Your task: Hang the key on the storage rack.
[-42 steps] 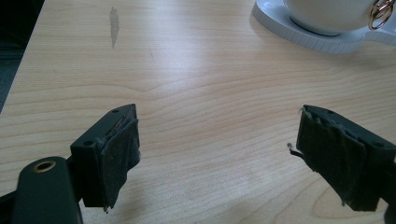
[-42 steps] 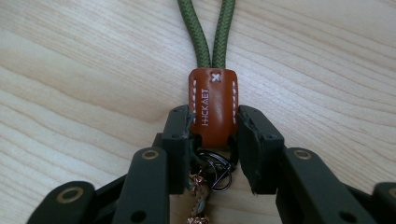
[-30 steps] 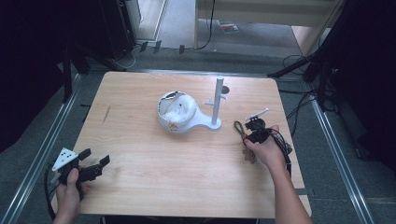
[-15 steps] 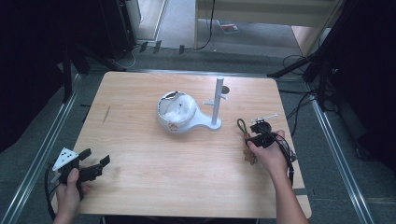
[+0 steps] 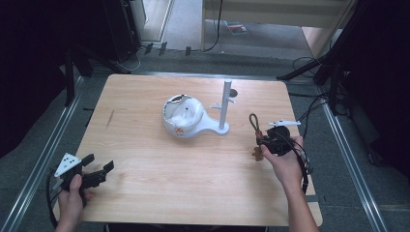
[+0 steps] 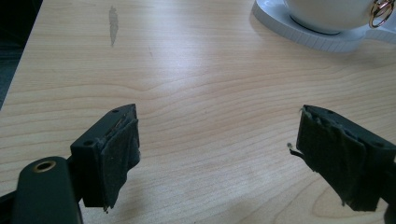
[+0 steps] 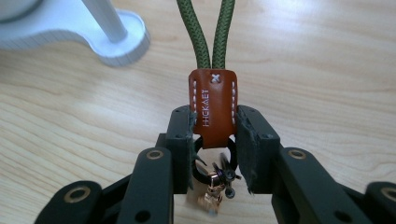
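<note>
Wooden table (image 5: 193, 169) at frame centre; right gripper (image 7: 214, 135) pinches the keychain (image 7: 213, 100) by its stiff leather tab, cord limp, probably light. Left gripper (image 6: 219, 154) gapes empty.

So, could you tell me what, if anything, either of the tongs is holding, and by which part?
The right tongs grip the keychain by its brown leather tab, green cord loop pointing away. The left tongs are open, holding nothing.

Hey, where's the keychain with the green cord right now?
The keychain is clamped by its brown leather tab in the right gripper, at the table's right side, its green loop pointing toward the white stand.
</note>
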Demonstrator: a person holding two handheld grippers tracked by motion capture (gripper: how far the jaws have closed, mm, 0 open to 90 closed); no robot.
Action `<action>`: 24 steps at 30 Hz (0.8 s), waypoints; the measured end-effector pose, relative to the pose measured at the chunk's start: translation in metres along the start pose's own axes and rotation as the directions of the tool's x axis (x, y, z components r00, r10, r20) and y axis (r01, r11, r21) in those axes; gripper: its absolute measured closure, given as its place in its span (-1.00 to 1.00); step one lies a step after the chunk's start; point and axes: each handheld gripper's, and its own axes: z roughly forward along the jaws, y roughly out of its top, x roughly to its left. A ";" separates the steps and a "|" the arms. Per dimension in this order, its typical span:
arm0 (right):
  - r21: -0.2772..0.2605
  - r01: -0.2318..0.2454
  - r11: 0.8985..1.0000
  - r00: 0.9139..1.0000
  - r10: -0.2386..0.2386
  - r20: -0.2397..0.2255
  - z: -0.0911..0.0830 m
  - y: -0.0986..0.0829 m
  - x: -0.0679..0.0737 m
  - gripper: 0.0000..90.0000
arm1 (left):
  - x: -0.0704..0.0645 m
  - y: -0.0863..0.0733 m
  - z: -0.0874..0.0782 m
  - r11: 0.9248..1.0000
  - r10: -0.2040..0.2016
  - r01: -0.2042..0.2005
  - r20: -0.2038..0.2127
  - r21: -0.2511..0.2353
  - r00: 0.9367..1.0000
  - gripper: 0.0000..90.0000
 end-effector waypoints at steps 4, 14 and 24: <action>-0.059 0.003 0.998 1.000 -0.004 -0.007 -0.011 0.003 0.004 0.53 | 0.000 0.000 0.000 1.000 0.000 0.000 0.001 0.001 1.000 -0.69; -0.179 0.016 0.984 0.999 -0.022 -0.032 -0.036 0.011 0.020 0.53 | 0.000 0.000 0.000 1.000 0.000 0.000 0.000 0.001 1.000 -0.69; -0.271 0.023 0.962 0.998 -0.037 -0.048 -0.060 0.016 0.034 0.53 | 0.000 0.000 0.000 1.000 0.000 0.000 0.001 0.001 1.000 -0.69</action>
